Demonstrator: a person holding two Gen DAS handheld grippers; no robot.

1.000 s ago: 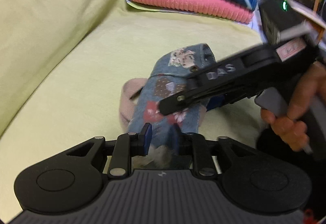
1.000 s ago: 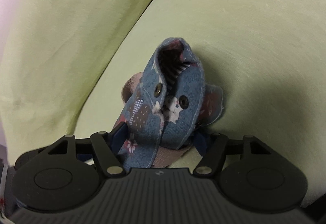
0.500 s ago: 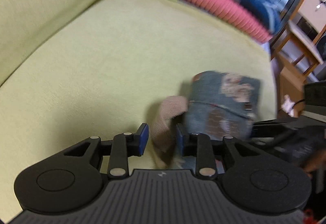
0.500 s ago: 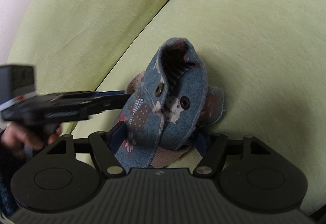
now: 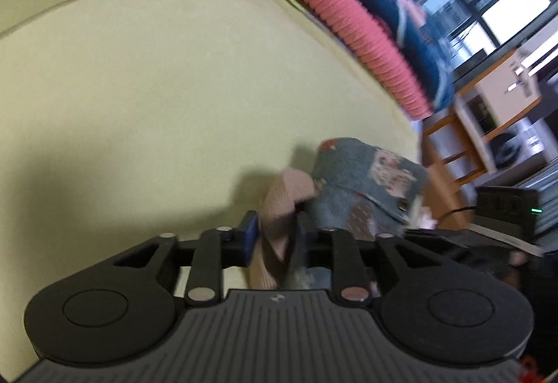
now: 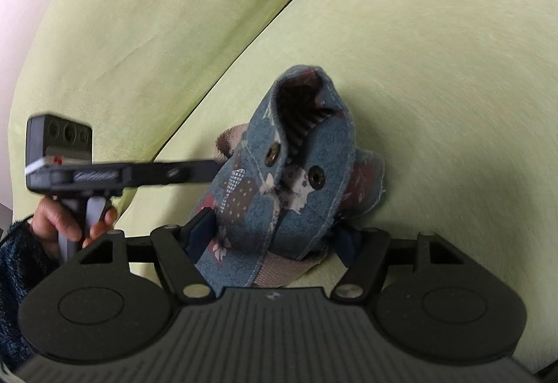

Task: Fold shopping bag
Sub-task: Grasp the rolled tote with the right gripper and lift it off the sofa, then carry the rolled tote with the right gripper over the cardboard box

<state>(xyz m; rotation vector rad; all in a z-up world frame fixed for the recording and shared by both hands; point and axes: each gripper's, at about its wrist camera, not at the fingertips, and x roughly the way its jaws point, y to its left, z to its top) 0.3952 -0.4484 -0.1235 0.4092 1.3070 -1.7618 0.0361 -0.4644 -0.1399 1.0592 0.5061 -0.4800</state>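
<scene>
The shopping bag is a compact bundle of blue patchwork fabric resting on the seat cushion of a pale green sofa, near the seam where the seat meets the backrest. In the right wrist view the right hand-held gripper has its two fingers closed in on the near end of the bundle, one finger pressed against each side, with the fabric filling the gap between them. The far end of the bundle stands up as an open fold showing a striped lining, and two metal snap fasteners sit on the blue cloth just below it. A tan webbing strap runs under the near edge of the bundle. In the left wrist view the left hand-held gripper is narrowed to a small gap – a loop of the tan strap lies between its blue-padded fingers and is pinched there. The bag lies just beyond and to the right of that loop. The person's left hand grips the handle of the left tool, a dark knitted sleeve covering the wrist. Folded pink and blue blankets are stacked at the far end of the sofa – well apart from the bag.
</scene>
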